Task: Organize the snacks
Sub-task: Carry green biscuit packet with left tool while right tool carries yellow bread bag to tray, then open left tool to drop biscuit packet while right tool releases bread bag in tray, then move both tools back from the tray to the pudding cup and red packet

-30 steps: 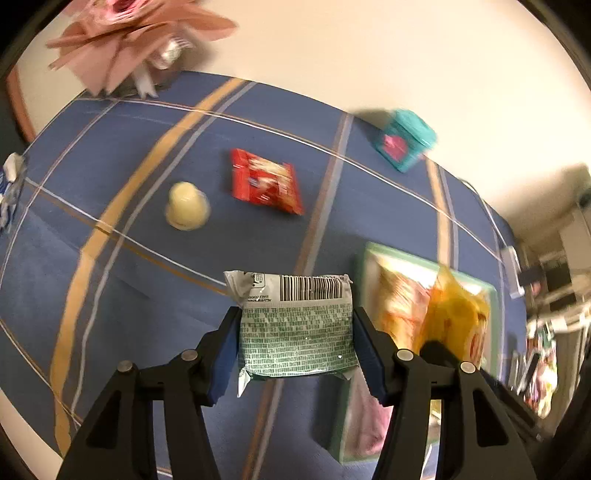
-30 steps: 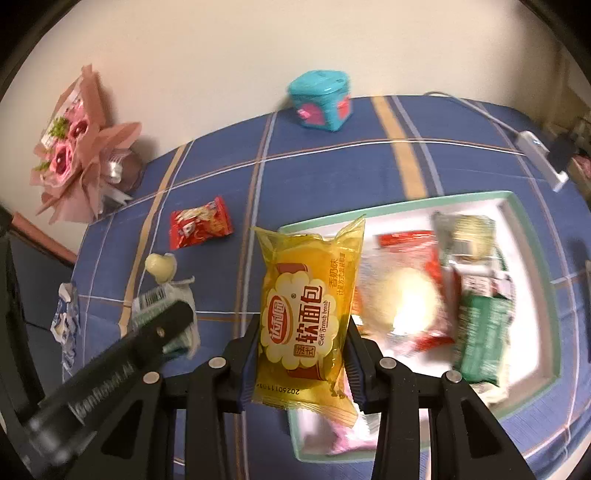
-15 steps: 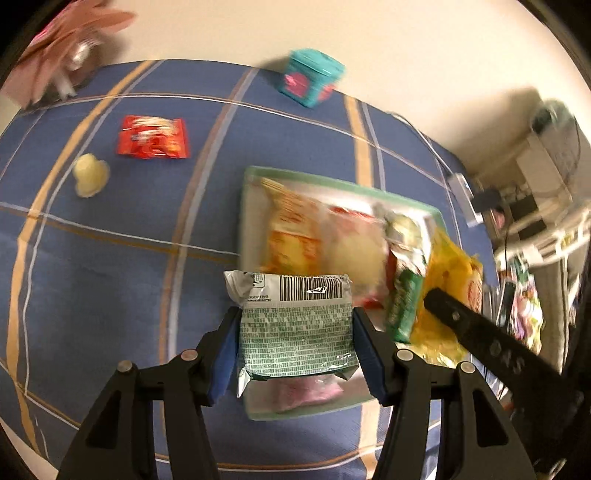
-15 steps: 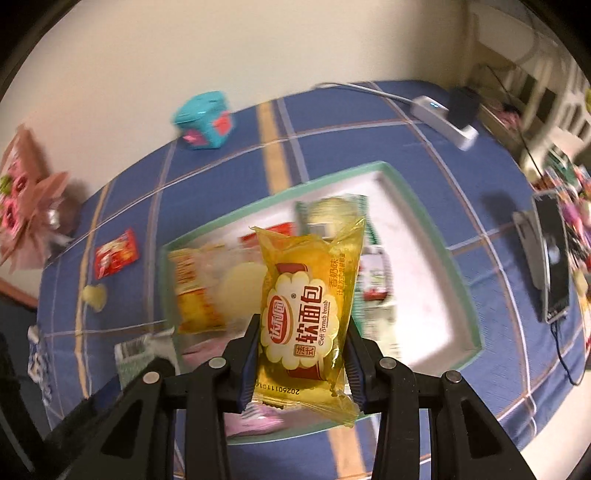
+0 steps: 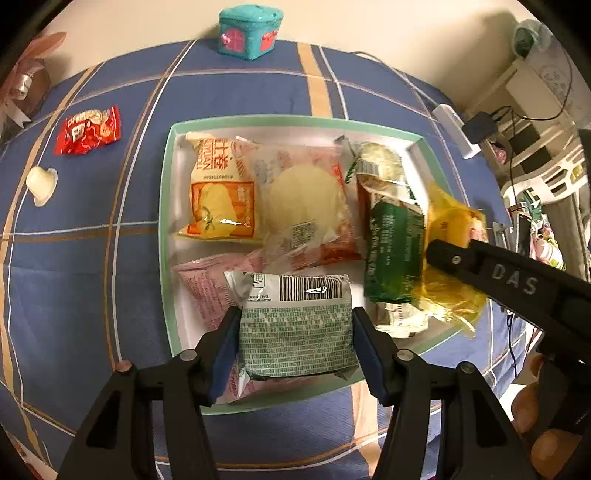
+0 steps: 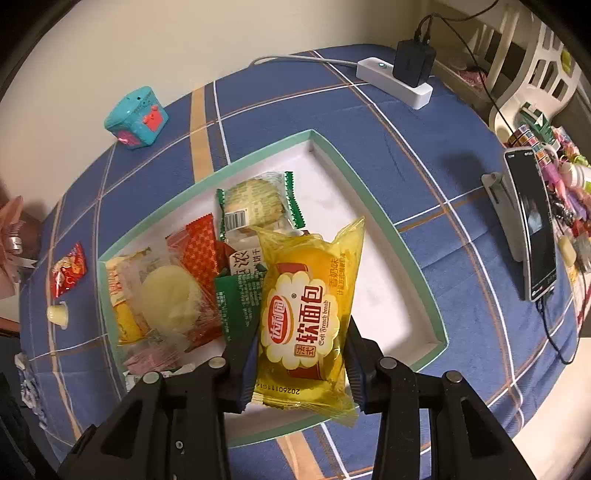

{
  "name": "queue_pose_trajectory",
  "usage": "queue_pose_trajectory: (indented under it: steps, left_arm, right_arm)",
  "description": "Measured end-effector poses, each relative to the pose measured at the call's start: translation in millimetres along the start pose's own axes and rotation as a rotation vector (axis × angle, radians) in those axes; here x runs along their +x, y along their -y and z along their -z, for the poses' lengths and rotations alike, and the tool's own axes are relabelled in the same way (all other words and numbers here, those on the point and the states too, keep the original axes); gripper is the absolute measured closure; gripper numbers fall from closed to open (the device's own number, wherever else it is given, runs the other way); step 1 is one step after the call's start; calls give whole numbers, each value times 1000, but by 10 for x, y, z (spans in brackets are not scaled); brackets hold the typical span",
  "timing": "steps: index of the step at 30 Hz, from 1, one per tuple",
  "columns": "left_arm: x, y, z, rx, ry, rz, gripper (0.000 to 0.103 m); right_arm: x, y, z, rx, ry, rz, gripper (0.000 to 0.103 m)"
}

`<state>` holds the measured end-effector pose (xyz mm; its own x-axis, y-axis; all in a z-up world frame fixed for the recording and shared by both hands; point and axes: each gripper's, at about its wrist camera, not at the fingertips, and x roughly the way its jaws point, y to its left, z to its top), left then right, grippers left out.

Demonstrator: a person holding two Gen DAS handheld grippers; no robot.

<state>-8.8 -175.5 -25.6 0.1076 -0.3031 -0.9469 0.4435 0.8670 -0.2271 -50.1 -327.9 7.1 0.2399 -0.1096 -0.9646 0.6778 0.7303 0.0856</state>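
Observation:
My left gripper (image 5: 295, 328) is shut on a green and white snack packet (image 5: 295, 332) and holds it above the near part of a green-rimmed white tray (image 5: 164, 206). My right gripper (image 6: 301, 358) is shut on a yellow soft bread packet (image 6: 306, 314) above the tray's (image 6: 421, 299) near right part; it also shows in the left wrist view (image 5: 448, 236). Several snack packets fill the tray's left half. A red packet (image 5: 88, 129) and a small jelly cup (image 5: 41, 181) lie on the cloth left of the tray.
A teal toy box (image 5: 249, 27) stands at the table's far edge. A white power strip (image 6: 393, 81) with a black charger lies at the far right. A phone on a stand (image 6: 528, 221) is at the right edge. A pink bouquet (image 5: 26, 74) sits far left.
Both grippers have swung to the right from the table's left side to above the tray, each still holding its packet. The red packet and jelly cup stay on the cloth.

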Motion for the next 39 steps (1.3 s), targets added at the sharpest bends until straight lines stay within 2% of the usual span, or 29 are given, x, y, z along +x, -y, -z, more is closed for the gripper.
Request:
queue_pose_trajectory:
  steps: [2, 5, 7, 12, 24, 25, 26, 28, 30, 32, 35, 39]
  left_arm:
    - [14, -26, -7, -6, -3, -7, 40]
    - [1, -47, -13, -13, 1, -24, 32]
    - [10, -62, -20, -21, -1, -29, 28]
    - [24, -89, -26, -29, -6, -46, 26]
    - [-101, -205, -38, -44, 24, -98, 25]
    - [-95, -205, -47, -47, 26, -102, 21]
    - [-102, -219, -50, -50, 30, -109, 12]
    - [-118, -236, -53, -55, 40, -120, 10]
    - [-125, -252, -63, -61, 46, -126, 10]
    - [-133, -276, -67, -67, 52, -136, 6]
    - [-148, -322, -70, -76, 66, -170, 1]
    - [-168, -418, -74, -104, 77, -188, 0]
  right_arm:
    - [19, -7, -15, -2, -4, 9, 57]
    - [56, -26, -19, -8, -23, 28, 36]
    - [70, -34, -16, -15, -30, 43, 33]
    - [96, -69, -18, -33, -39, 55, 23]
    - [79, -138, -9, -57, -32, 73, 20]
    - [67, -146, -8, -58, -28, 72, 20]
    - [55, -149, 1, -56, -25, 73, 20]
    - [30, -161, 0, -59, -17, 71, 18]
    - [11, -177, 0, -65, -8, 70, 6]
    - [1, -200, 7, -73, -1, 67, 0]
    - [5, -231, 2, -91, 0, 60, 0]
    - [9, -265, 3, -106, 2, 57, 0]
